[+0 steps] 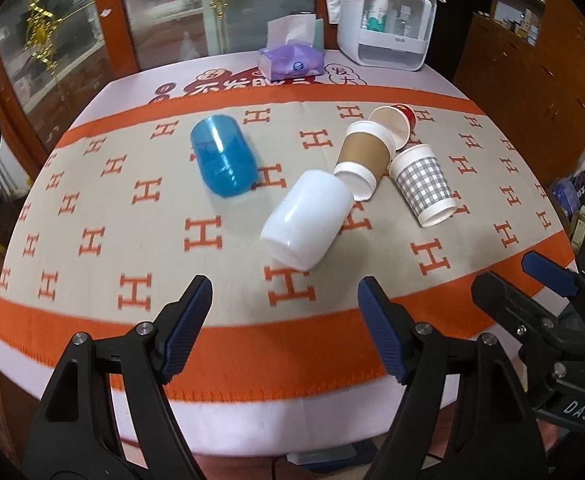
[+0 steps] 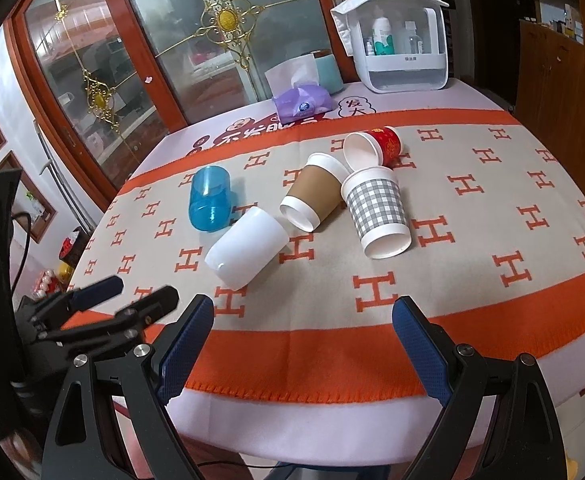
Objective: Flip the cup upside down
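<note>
Several cups lie on their sides on the table: a blue plastic cup (image 1: 223, 158) (image 2: 209, 199), a white plastic cup (image 1: 307, 220) (image 2: 247, 246), a brown-sleeved paper cup (image 1: 364, 156) (image 2: 314, 192), a grey checked paper cup (image 1: 424, 184) (image 2: 378, 214) and a red paper cup (image 1: 398, 120) (image 2: 372, 146). My left gripper (image 1: 284, 300) (image 2: 140, 290) is open and empty above the near table edge, short of the white cup. My right gripper (image 2: 302, 318) (image 1: 508, 276) is open and empty beside it, short of the checked cup.
The cups rest on an orange and beige blanket with H marks (image 1: 132, 200) (image 2: 492, 208). At the back stand a purple tissue pack (image 1: 290, 60) (image 2: 302, 102) and a white organiser box with bottles (image 1: 388, 20) (image 2: 402, 50). Glass cabinet doors (image 2: 152, 60) lie behind the table.
</note>
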The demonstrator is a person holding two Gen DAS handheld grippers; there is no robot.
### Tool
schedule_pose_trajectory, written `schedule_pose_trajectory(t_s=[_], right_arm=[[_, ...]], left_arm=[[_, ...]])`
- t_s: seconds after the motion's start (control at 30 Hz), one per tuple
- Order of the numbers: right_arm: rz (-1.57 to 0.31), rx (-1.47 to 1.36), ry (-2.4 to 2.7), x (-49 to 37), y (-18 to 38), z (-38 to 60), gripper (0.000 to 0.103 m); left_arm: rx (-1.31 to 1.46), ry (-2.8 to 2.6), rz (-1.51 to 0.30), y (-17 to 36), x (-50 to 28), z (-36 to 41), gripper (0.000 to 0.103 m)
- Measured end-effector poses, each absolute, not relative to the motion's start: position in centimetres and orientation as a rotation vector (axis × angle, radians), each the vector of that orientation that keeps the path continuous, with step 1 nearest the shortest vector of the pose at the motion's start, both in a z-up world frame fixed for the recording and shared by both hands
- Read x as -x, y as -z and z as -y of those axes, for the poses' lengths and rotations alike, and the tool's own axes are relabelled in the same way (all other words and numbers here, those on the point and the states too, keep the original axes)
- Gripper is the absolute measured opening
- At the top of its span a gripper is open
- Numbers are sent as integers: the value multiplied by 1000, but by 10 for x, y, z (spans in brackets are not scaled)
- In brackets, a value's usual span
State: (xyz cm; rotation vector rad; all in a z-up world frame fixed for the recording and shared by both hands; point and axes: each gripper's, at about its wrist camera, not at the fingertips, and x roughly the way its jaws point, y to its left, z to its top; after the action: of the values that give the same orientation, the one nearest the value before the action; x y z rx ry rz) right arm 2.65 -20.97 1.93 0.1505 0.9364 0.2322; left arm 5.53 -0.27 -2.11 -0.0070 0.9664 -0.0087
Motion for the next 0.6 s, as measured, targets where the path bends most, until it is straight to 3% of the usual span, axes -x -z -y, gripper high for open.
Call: schedule_pose_trajectory(t_s=[0.6], right_arm=[[-1072, -293, -212, -105, 42, 237, 92]], left_arm=[[-97, 207, -1127, 79, -173, 13, 75]])
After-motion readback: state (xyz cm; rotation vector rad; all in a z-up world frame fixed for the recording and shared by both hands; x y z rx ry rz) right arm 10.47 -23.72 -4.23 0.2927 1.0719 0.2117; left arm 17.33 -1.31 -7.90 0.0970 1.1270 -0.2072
